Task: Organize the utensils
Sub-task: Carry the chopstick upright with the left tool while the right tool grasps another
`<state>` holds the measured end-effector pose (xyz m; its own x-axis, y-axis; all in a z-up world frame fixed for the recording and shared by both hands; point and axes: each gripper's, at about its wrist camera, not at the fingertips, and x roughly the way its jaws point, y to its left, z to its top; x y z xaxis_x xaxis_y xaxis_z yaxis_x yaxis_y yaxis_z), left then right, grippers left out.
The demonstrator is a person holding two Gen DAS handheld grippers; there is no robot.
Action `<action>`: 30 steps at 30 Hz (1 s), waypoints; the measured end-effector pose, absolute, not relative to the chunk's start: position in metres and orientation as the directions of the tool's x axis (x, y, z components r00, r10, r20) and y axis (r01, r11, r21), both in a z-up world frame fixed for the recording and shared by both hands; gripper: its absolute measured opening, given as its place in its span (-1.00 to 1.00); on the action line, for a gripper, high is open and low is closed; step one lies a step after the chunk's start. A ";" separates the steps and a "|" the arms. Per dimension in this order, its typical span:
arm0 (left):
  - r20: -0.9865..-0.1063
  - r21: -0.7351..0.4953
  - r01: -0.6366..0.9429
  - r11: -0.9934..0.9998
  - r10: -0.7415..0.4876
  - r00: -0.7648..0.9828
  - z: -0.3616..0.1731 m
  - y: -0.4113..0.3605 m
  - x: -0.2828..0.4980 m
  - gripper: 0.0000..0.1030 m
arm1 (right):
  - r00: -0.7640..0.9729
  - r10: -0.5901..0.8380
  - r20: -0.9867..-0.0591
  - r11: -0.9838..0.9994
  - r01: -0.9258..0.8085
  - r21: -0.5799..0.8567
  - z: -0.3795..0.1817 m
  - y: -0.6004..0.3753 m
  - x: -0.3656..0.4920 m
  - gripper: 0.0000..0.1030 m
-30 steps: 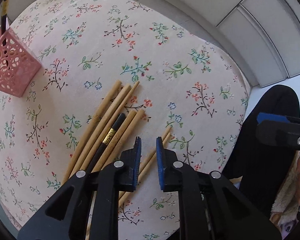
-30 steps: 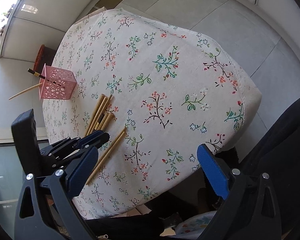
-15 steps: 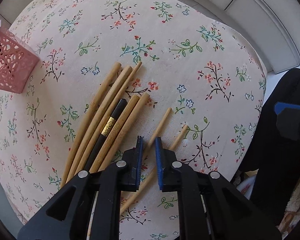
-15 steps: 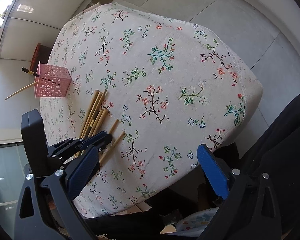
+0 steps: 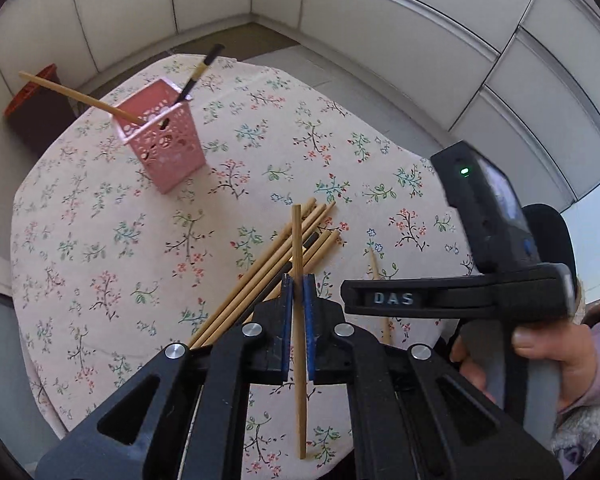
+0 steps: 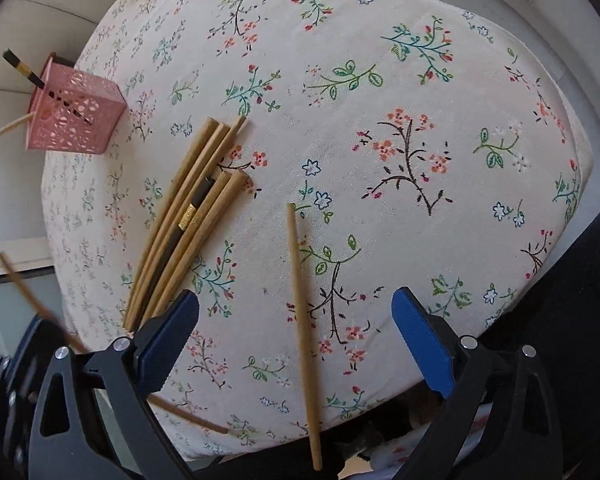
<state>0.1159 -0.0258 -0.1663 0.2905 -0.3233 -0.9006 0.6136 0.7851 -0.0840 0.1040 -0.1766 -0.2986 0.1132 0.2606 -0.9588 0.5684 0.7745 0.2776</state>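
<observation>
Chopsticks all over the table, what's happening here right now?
A person is sorting chopsticks into the pink basket, which already holds two. The left hand-held gripper is shut on one bamboo chopstick, lifted clear of the pile. The right hand-held gripper has just been closing a little but is open, over a single chopstick lying on the floral tablecloth.

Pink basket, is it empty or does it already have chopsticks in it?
Not empty: the pink basket holds a wooden chopstick and a black chopstick.

Pink basket (image 5: 162, 140) with cut-out holes; cream cloth (image 6: 380, 92) with floral sprigs; tan chopsticks (image 6: 188, 216), one black (image 6: 180, 228) with a gold band; blue gripper pads (image 6: 420, 336).
</observation>
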 end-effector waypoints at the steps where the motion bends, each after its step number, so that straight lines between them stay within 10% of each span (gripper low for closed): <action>1: -0.894 -0.083 0.607 0.791 -0.327 0.305 -0.163 -0.020 0.114 -0.90 | 0.114 0.226 -0.968 0.793 0.555 0.250 -0.299 -0.171 0.106 0.70; 5: -0.872 -0.102 0.569 0.816 -0.348 0.344 -0.152 -0.004 0.119 -0.91 | 0.137 0.075 -0.988 0.849 0.511 0.135 -0.294 -0.156 0.101 0.26; 8: -0.864 -0.110 0.547 0.830 -0.352 0.360 -0.148 0.005 0.120 -0.91 | 0.178 0.082 -0.981 0.856 0.492 0.160 -0.294 -0.169 0.097 -0.89; 14: -0.835 -0.123 0.524 0.843 -0.374 0.405 -0.132 0.006 0.117 -0.91 | 0.283 0.336 -0.898 0.748 0.499 0.437 -0.286 -0.217 0.084 -0.89; 30: -0.663 -0.201 0.360 0.911 -0.397 0.635 -0.048 0.033 0.121 -0.91 | 0.674 0.343 -0.654 0.846 0.081 0.527 -0.085 -0.219 0.071 -0.89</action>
